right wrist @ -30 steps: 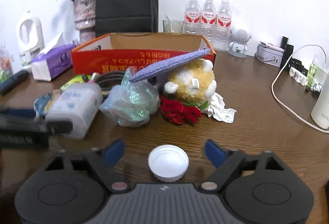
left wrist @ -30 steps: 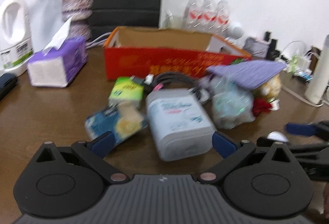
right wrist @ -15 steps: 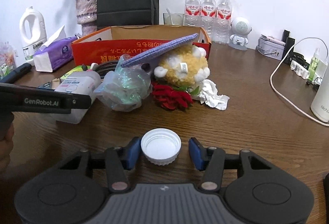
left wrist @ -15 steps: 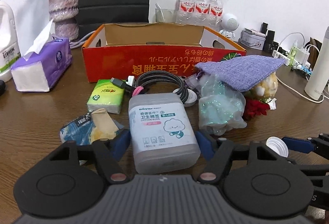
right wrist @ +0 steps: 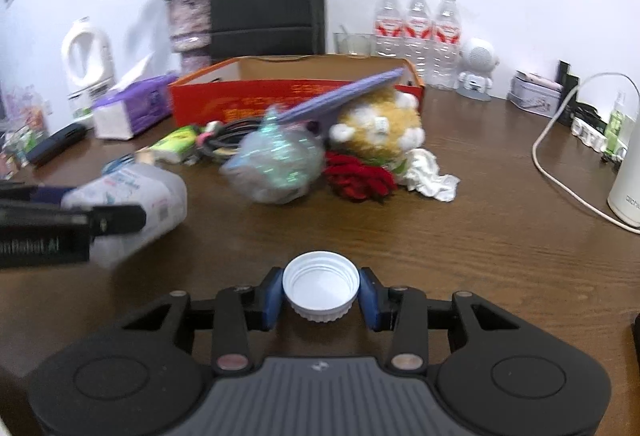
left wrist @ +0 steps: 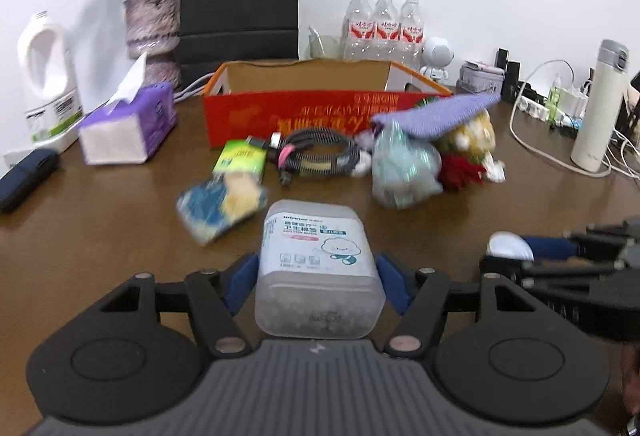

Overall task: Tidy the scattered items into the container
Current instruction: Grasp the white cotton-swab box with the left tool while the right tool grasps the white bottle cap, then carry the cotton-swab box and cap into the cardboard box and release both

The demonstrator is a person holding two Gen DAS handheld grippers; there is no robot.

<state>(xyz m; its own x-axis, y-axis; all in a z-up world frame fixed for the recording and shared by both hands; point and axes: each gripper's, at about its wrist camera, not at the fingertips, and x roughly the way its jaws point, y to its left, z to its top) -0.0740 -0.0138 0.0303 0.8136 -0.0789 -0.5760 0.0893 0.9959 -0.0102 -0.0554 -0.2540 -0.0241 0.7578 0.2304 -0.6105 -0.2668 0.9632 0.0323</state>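
Observation:
My left gripper (left wrist: pixel 318 282) is shut on a frosted cotton-swab box (left wrist: pixel 316 260) and holds it above the table. My right gripper (right wrist: pixel 320 294) is shut on a white bottle cap (right wrist: pixel 320 286), also lifted. The red cardboard box (left wrist: pixel 304 116) stands open at the back. In front of it lie a green tissue pack (left wrist: pixel 240 160), a blue snack packet (left wrist: pixel 220 206), a coiled cable (left wrist: pixel 316 154), a plastic bag (right wrist: pixel 276 166), a purple pouch (right wrist: pixel 340 96), a yellow plush toy (right wrist: pixel 380 128) and a red flower (right wrist: pixel 360 180).
A purple tissue box (left wrist: pixel 128 128), detergent jug (left wrist: pixel 46 76), flower vase (left wrist: pixel 152 32) and black bag (left wrist: pixel 240 0) stand at back left. Water bottles (left wrist: pixel 384 24), a white thermos (left wrist: pixel 596 104) and cables (right wrist: pixel 560 156) are at right. A crumpled tissue (right wrist: pixel 432 180) lies by the flower.
Both grippers closed, the left on the cotton-swab box, the right on the bottle cap, and both lifted their items off the table and back from the pile.

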